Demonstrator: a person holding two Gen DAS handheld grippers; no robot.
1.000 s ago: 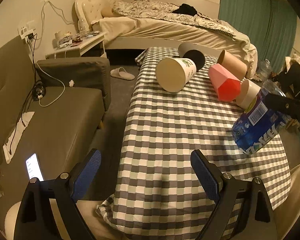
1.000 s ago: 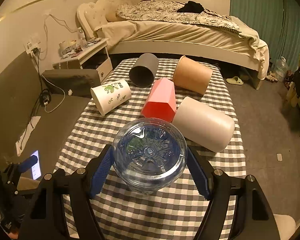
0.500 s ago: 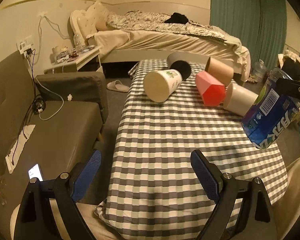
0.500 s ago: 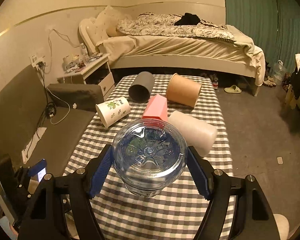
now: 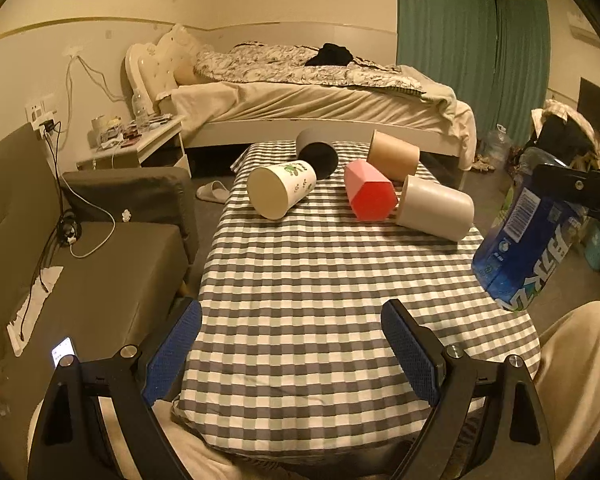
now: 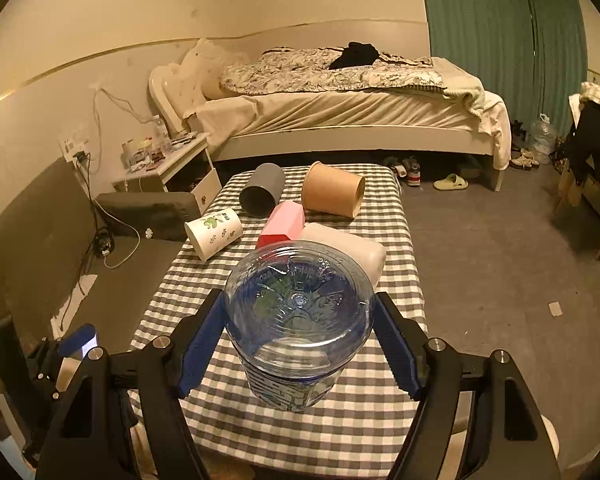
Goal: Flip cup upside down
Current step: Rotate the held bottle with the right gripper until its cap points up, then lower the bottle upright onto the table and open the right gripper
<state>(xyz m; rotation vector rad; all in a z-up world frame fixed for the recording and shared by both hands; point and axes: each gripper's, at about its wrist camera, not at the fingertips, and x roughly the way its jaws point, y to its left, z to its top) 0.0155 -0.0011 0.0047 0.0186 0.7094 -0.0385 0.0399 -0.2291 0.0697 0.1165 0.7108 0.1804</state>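
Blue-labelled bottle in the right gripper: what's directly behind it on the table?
Behind the bottle lie the cream cup and pink cup, both on their sides. The bottle covers their near ends.

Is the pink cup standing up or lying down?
Lying down. The pink cup rests on its side on the checked table, its flat red end facing the left camera, between the other tipped cups.

Clear blue-labelled plastic cup (image 6: 298, 320) – tilted, base toward right wrist camera – held above checked table's near end.
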